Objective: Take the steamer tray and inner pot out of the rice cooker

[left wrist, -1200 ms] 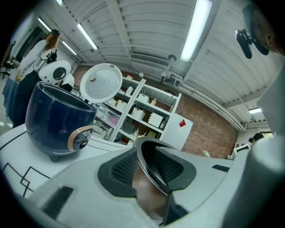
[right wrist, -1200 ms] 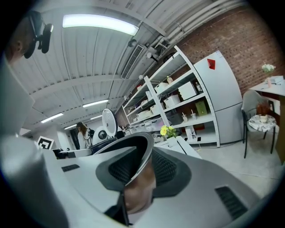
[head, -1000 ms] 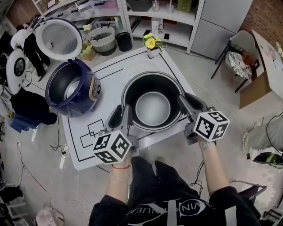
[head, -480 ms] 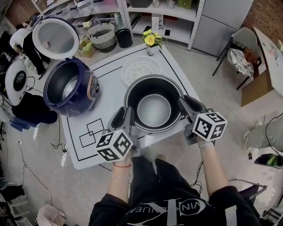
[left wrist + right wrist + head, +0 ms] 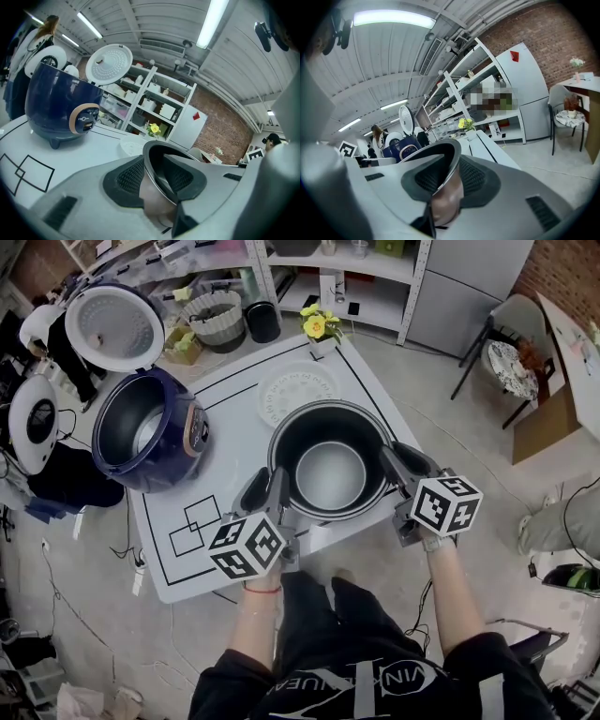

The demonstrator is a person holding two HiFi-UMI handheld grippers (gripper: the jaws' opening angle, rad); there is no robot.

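While left gripper and right gripper pinched near rim, inner pot showed dark walls, pale grey base

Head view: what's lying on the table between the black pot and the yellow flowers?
A white steamer tray lies flat on the table between the inner pot and the flowers, shown in the head view.

Bare tabletop between cooker and pot
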